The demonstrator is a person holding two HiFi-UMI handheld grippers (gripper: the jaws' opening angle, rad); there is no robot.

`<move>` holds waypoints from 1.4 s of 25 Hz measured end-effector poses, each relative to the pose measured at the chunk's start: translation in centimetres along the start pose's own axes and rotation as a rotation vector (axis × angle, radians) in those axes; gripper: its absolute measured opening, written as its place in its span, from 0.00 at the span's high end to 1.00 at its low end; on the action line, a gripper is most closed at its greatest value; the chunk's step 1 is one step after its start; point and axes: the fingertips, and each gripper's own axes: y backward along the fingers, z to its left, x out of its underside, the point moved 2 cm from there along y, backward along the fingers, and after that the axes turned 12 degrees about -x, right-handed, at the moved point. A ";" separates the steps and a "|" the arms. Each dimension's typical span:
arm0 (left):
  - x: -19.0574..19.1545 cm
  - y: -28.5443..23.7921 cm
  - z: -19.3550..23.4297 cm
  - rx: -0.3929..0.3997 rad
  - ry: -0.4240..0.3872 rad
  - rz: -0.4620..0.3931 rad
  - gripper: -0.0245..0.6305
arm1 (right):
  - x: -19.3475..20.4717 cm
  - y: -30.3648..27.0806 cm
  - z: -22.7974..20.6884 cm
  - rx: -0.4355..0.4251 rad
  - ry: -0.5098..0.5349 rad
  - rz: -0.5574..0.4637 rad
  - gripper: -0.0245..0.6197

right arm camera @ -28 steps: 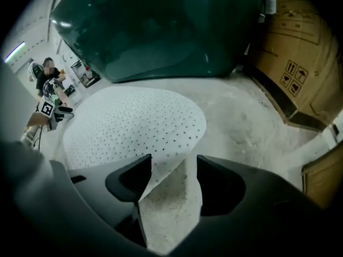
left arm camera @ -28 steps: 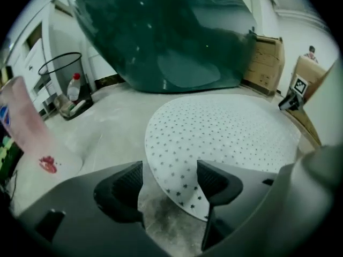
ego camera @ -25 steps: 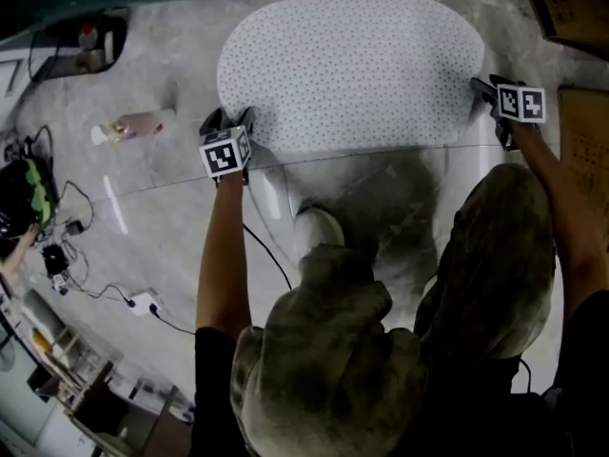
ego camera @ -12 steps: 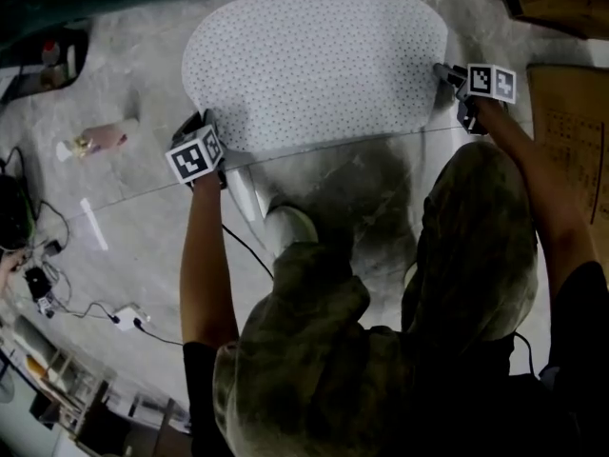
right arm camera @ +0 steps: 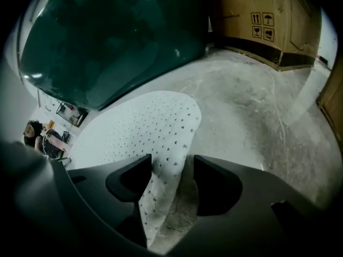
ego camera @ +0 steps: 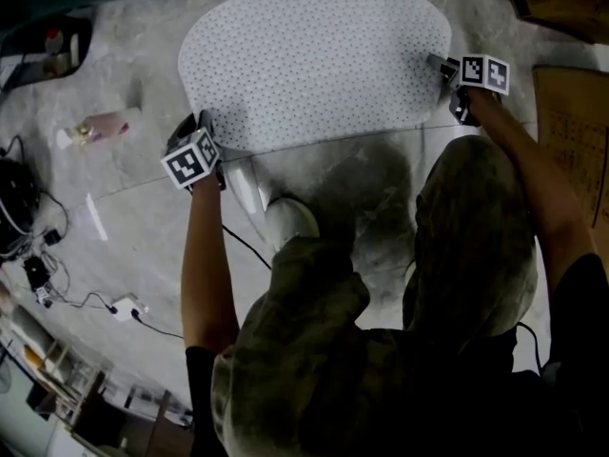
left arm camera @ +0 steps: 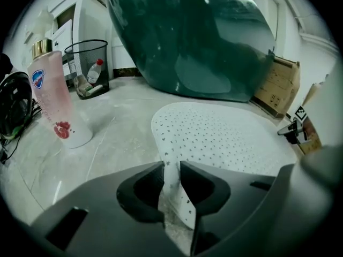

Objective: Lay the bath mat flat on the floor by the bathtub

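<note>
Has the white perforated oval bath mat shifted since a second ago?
No. The white perforated oval bath mat keeps the same gap to the pink plastic bottle lying left of it and still borders the floor seam; only the view shifted.

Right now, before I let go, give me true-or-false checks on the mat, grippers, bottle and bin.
The bath mat lies spread on the floor beside the tub. True.
The left gripper is empty. False: its jaws, which have just been closing, pinch the mat's edge.
The mat's edge sits between the right gripper jaws. True.
The pink bottle lies on the mat. False: it stands on bare floor, apart from it.
The wire bin is empty. False: it holds a small bottle.
</note>
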 end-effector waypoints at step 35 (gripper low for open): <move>-0.1 5.1 -15.6 0.433 -0.032 -0.144 0.63 | -1.6 -3.3 11.7 -0.201 0.375 -0.029 0.66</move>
